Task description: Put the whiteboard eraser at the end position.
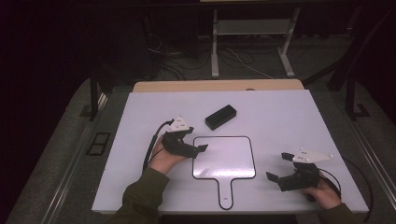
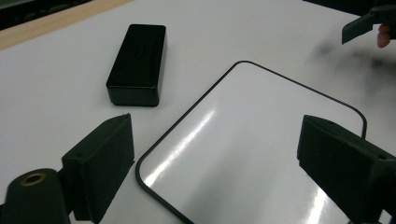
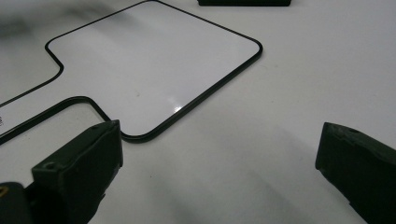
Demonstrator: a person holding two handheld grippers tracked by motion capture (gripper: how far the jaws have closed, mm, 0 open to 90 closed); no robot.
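The paddle-shaped whiteboard (image 1: 224,156) lies flat near the front of the white tabletop (image 1: 280,116), handle toward the person. The left tongs (image 1: 200,148) hover at its left edge, jaws spread wide — gripping nothing. A black eraser block (image 1: 220,116) sits just beyond the board. The right tongs (image 1: 279,166) stand released too, right of the board.

Board and box on the bench

The board (image 1: 224,156) lies mid-bench (image 1: 280,116), handle toward the person; the box (image 1: 220,116) sits just behind it. Left tool (image 1: 198,148) at its left edge, right tool (image 1: 279,166) to its right.
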